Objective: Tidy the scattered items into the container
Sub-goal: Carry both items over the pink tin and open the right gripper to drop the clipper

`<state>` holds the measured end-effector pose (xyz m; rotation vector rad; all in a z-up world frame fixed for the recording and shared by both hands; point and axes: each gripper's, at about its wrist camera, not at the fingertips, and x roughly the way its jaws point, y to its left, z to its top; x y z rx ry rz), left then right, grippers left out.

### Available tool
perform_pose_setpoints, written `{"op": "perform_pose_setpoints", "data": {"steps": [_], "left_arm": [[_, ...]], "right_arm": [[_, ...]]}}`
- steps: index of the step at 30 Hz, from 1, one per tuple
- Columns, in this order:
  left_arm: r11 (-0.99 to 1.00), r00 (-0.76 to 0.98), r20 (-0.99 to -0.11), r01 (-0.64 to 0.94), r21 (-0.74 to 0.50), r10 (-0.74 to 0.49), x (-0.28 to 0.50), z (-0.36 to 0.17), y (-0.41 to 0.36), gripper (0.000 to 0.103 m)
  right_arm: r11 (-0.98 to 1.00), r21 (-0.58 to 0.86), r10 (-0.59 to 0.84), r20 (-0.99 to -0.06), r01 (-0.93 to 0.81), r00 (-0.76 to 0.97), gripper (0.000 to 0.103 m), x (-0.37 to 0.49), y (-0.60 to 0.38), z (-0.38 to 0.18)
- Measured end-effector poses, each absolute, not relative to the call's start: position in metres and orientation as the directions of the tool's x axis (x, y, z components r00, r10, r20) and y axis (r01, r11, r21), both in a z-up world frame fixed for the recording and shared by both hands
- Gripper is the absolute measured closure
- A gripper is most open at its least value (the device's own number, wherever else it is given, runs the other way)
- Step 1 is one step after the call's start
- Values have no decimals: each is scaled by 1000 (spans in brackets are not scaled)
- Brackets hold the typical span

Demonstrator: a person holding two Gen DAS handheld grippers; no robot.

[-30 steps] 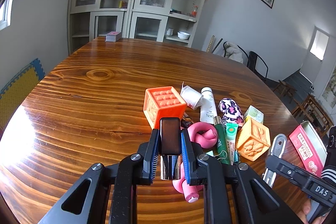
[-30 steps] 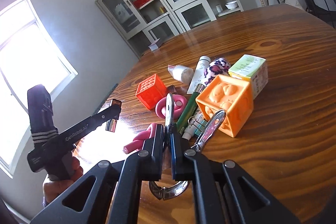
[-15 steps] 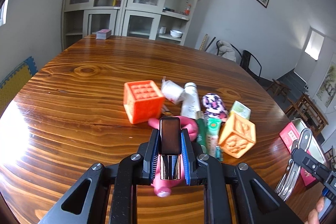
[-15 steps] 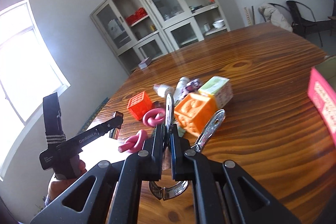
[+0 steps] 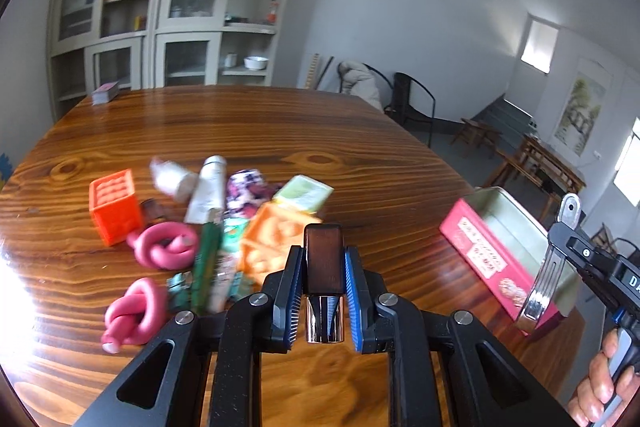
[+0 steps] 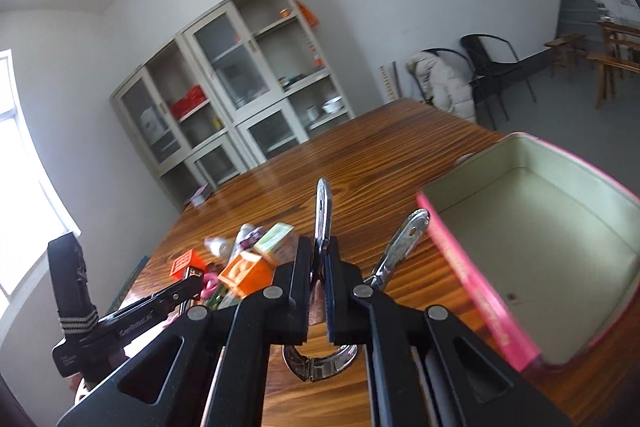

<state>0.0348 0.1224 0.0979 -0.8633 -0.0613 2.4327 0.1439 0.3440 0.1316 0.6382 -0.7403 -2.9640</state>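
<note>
My left gripper (image 5: 322,267) is shut on a small dark lighter with a chrome base (image 5: 323,281), held above the table. My right gripper (image 6: 320,259) is shut on a metal hand-grip clamp (image 6: 323,215), whose other arm (image 6: 404,239) sticks out to the right. The open pink tin (image 6: 472,267) stands just right of my right gripper; it shows in the left wrist view (image 5: 486,253) too. The scattered pile lies left: an orange grid cube (image 5: 114,205), an orange embossed cube (image 5: 272,235), two pink knots (image 5: 164,245), tubes (image 5: 208,187) and a green box (image 5: 304,191).
The wooden table (image 5: 240,131) stretches back to a small box (image 5: 105,93) at its far edge. Glass-door cabinets (image 5: 172,7) line the wall behind. Chairs (image 5: 412,103) stand at the right.
Both grippers have swung right, away from the pile and toward the pink tin. The tin now fills the right of the right wrist view. Both still hold their items.
</note>
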Motion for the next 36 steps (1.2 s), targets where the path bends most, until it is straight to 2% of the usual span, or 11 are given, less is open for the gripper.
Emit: {"op": "perform_pose_setpoints", "data": {"steps": [9,16,32,35,36], "left_arm": [[-777,-580,-564,-598,-196,588,57,119,212,82],[-731,-536,-571,-660,-176,622,69,125,270,82],[-688,-471,-600,-700,-193,647,62,120,333,82],[-685,-462,-603,-699,-204,651,58,120,336,82],[-684,-461,-601,-699,-206,652,58,120,337,82]], "right_arm": [[-871,444,44,-353,-209,-935,97,168,411,146],[-863,412,125,-385,-292,-914,97,170,453,142],[-876,333,145,-507,-349,-850,96,152,488,112],[-875,339,133,-521,-347,-843,95,151,491,107],[-874,339,133,-525,-349,-841,91,151,492,105]]}}
